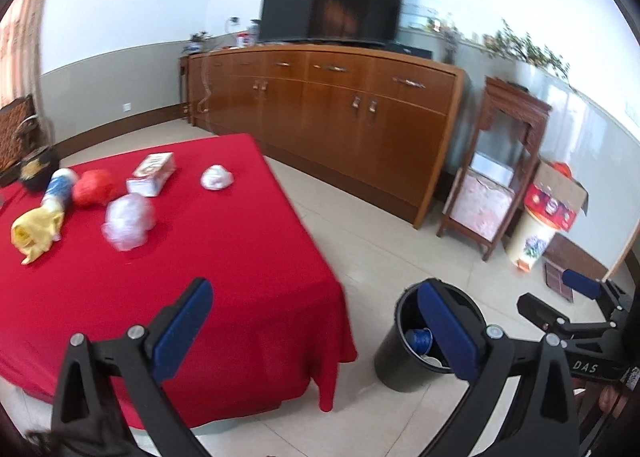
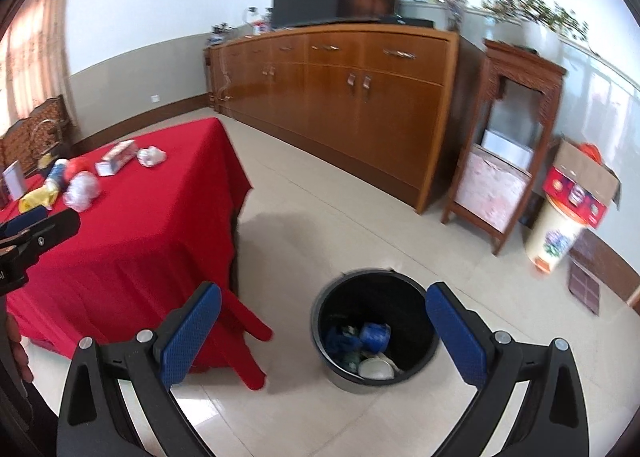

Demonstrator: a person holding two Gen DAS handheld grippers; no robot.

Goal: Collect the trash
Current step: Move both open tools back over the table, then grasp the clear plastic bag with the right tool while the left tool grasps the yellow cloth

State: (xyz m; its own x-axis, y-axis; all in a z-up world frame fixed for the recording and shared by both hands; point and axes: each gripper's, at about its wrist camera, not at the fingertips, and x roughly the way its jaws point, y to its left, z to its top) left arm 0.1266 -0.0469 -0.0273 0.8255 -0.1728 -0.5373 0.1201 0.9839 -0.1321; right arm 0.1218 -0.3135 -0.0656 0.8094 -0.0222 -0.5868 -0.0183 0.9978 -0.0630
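Observation:
A black bin (image 2: 372, 337) stands on the floor beside the red-clothed table (image 1: 200, 277); it holds blue and white trash (image 2: 374, 337). It also shows in the left wrist view (image 1: 404, 353). On the table lie a clear crumpled bag (image 1: 128, 221), a white wad (image 1: 217, 177), a small carton (image 1: 154, 173), a red ball (image 1: 94, 187), a blue-white tube (image 1: 60, 187) and a yellow wrapper (image 1: 34, 231). My left gripper (image 1: 316, 329) is open and empty over the table's near corner. My right gripper (image 2: 324, 333) is open and empty above the bin.
A long wooden sideboard (image 1: 328, 105) with a TV (image 1: 332, 1) lines the far wall. A wooden stand (image 1: 496, 161), a white floral bucket (image 1: 532, 237) and a cardboard box (image 1: 556, 193) are at the right. A dark container (image 1: 38, 169) sits at the table's left edge.

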